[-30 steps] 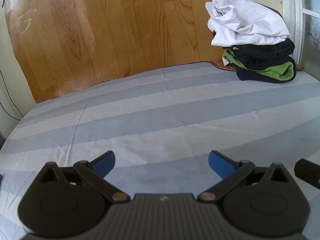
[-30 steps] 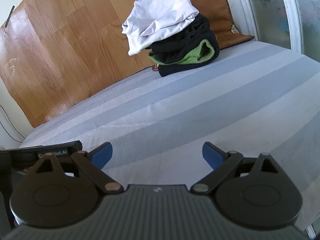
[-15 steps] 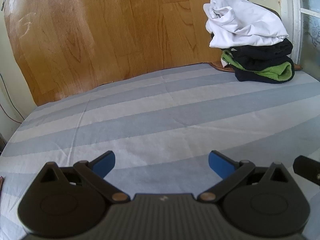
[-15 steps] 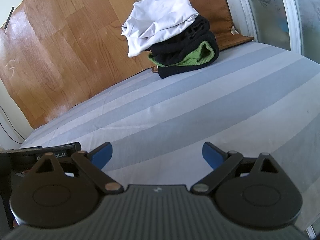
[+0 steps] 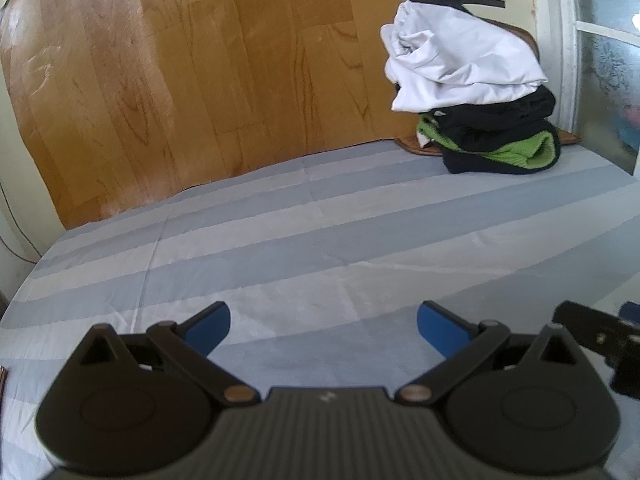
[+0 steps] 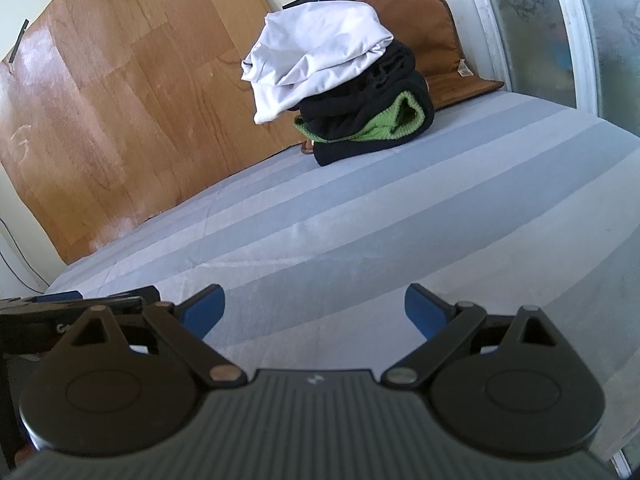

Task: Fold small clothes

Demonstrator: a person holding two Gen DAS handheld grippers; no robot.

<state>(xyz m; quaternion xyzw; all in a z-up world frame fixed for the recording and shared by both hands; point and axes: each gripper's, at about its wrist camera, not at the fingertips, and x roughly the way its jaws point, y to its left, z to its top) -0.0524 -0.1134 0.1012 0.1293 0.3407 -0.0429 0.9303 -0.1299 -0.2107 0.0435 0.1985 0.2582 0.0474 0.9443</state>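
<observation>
Hovering a little nearer the clothes pile than before, left tongs and right tongs spread, empty.

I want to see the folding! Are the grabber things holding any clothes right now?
No, nothing is held. The left gripper and right gripper both have open jaws over the striped sheet; the clothes pile sits far off.

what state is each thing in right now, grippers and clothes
left gripper: open, holding nothing, above the sheet
right gripper: open, holding nothing
white garment: crumpled, on top of the pile
black and green garment: bunched at the bottom of the pile
striped bedsheet: spread flat, lightly creased
</observation>
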